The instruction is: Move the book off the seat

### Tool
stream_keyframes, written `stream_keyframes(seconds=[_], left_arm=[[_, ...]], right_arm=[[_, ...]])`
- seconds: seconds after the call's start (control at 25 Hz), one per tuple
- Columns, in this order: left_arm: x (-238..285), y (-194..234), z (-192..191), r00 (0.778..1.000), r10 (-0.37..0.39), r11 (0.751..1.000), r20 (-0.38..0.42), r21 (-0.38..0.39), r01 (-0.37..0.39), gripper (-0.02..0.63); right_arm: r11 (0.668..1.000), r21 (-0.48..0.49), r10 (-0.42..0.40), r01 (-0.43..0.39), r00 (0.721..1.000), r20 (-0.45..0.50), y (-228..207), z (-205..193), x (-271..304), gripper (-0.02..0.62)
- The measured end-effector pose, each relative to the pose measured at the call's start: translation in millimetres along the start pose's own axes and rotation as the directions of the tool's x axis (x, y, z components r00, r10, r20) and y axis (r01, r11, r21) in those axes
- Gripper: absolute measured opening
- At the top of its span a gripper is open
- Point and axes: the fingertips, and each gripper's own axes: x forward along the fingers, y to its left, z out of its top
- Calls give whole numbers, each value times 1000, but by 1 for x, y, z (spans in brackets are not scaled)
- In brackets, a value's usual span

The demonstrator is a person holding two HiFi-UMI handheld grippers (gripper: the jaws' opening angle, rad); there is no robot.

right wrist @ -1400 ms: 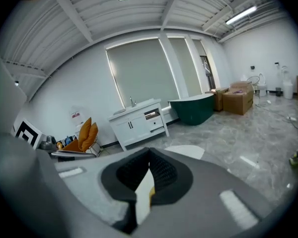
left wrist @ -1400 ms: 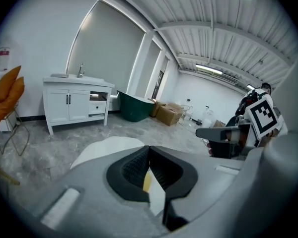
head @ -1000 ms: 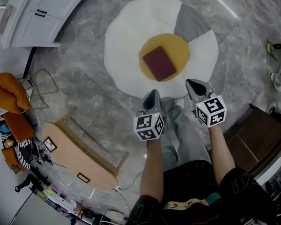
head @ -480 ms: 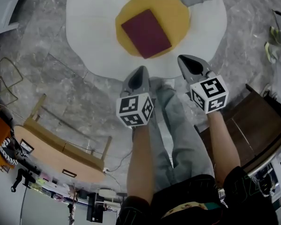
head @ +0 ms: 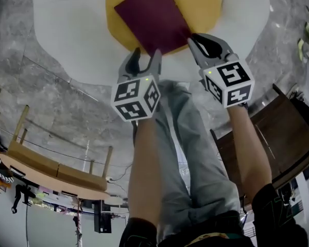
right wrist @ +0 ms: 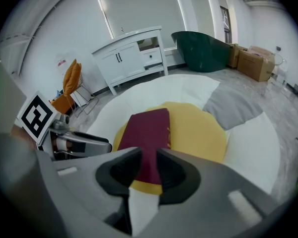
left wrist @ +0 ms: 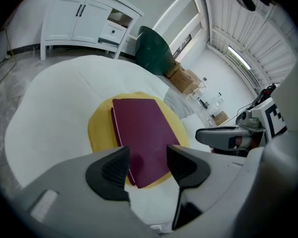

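- clearly, the count is short: one maroon book (head: pixel 154 17), one seat (head: pixel 67 35), and two grippers, each with one marker cube.
- the book is flat, rectangular and closed, with a smooth cover. it lies askew on the seat's round yellow centre (head: pixel 211 4), one corner toward 6 o'clock in the head view.
- the seat is a soft white pad with a wavy rim, shaped like a fried egg. one grey wedge (right wrist: pixel 233 105) sits at about 2 o'clock of the yolk in the right gripper view.
- the left gripper (head: pixel 146 56) is at 6 o'clock of the book. its jaws have just been opening and stand wide apart. the book's near end shows through the gap, and the pads do not press on it.
- the right gripper (head: pixel 205 42) is just beside the book's 4 o'clock edge. its jaws have just been opening to a narrow slit and clamp nothing.
- bare yolk borders the book at 9 and 3 o'clock, with white pad beyond it.
- grey veined stone floor (head: pixel 56 107) surrounds the seat, and one wooden table (head: pixel 46 169) stands at 8 o'clock.
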Motion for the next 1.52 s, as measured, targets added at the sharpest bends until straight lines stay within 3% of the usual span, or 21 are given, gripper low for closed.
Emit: stream_keyframes(seconds=[0.04,0.08,0.16,0.36,0.48,0.56,0.88,1.24,1.52], left_arm=[[8,4,-2,1000,-4,1000,0,1,4,241],[13,8,-4,1000,-7,1000,1,-3,7,241],[22,15,-8,1000,-9,1000,6,-27,9,247],[46,20,-27,999,-27,999,-42,-31,25,264],[52,18,-38,997,-57,996,-43,-68,54,268],[49,18,-38,997,-73,994,-30,-82,71,227],[-8,9,-31,999,-46,996,13,-79,47,225],[-118,12,-16,985,64,986,158,-162,-39,222],[-210,69,-3,943,173,961,285,-258,-99,222]], right_arm=[[1000,-1,5,-5,1000,-12,-3,-4,9,139],[1000,-2,8,-8,1000,-27,-5,-8,16,169],[1000,-14,0,0,999,-53,-11,-16,28,169],[1000,-25,-1,-2,993,-117,-23,-35,53,242],[1000,-17,16,-19,991,-132,-19,-45,62,243],[1000,-3,23,-24,992,-122,-12,-45,63,227],[997,-41,56,-61,992,-114,25,-31,24,219],[972,-190,124,-136,990,-73,108,14,-29,218],[916,-341,205,-212,977,-56,212,60,-30,218]])
